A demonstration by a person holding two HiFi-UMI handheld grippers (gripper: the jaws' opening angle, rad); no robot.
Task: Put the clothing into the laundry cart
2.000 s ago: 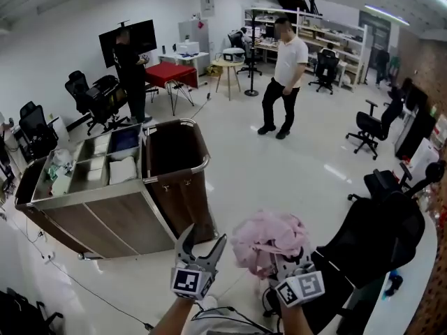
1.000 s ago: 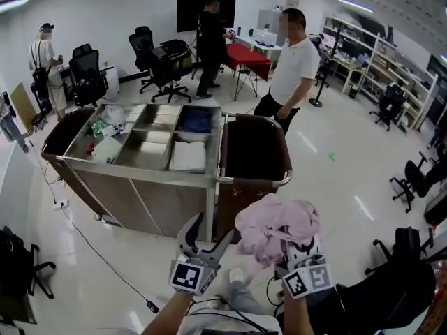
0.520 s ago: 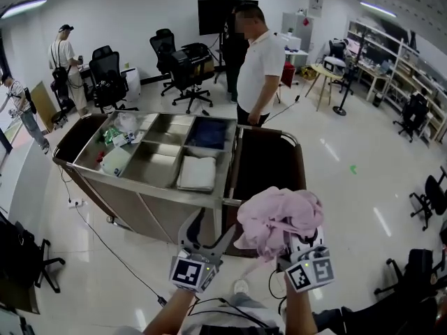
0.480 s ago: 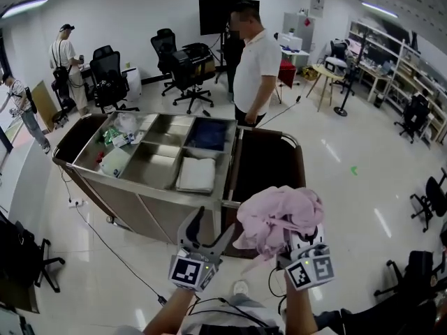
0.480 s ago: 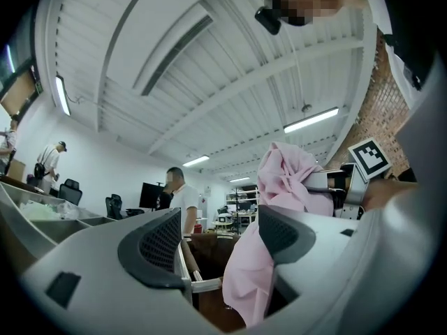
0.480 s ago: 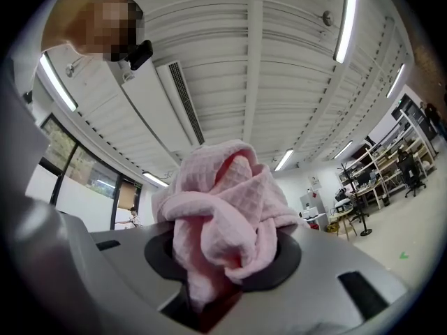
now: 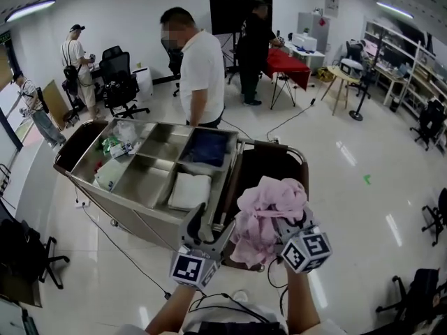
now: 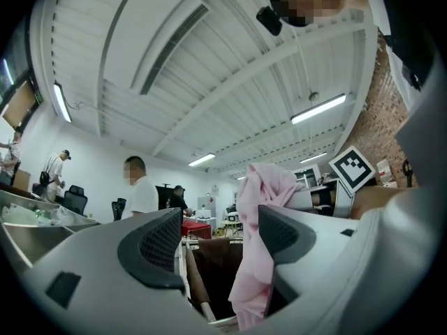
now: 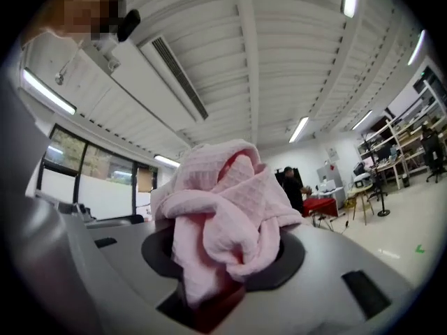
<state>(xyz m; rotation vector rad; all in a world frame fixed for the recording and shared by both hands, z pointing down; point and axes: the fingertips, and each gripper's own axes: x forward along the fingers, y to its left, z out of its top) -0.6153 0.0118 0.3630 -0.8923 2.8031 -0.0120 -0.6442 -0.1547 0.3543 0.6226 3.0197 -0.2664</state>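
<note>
A crumpled pink garment (image 7: 269, 208) is bunched between the jaws of my right gripper (image 7: 283, 227), whose jaws are opening while the pads still press the cloth. In the right gripper view the garment (image 9: 223, 201) fills the gap and hides the fingertips. It hangs over the near rim of the laundry cart's dark brown bag (image 7: 269, 167). Just left of it my left gripper (image 7: 211, 223) stands open with nothing between its fingers. In the left gripper view the garment (image 8: 262, 236) hangs beyond the right jaw, above the brown bag (image 8: 209, 271).
The cart's steel top (image 7: 143, 176) holds compartments with folded white and blue linens and small items. A person in a white shirt (image 7: 201, 68) stands just behind the cart. Other people, office chairs, a red table (image 7: 286, 61) and floor cables lie further off.
The cart has come closer and now lies right under the grippers. The pink garment has moved over the bag's near rim. The person in white has walked left behind the cart.
</note>
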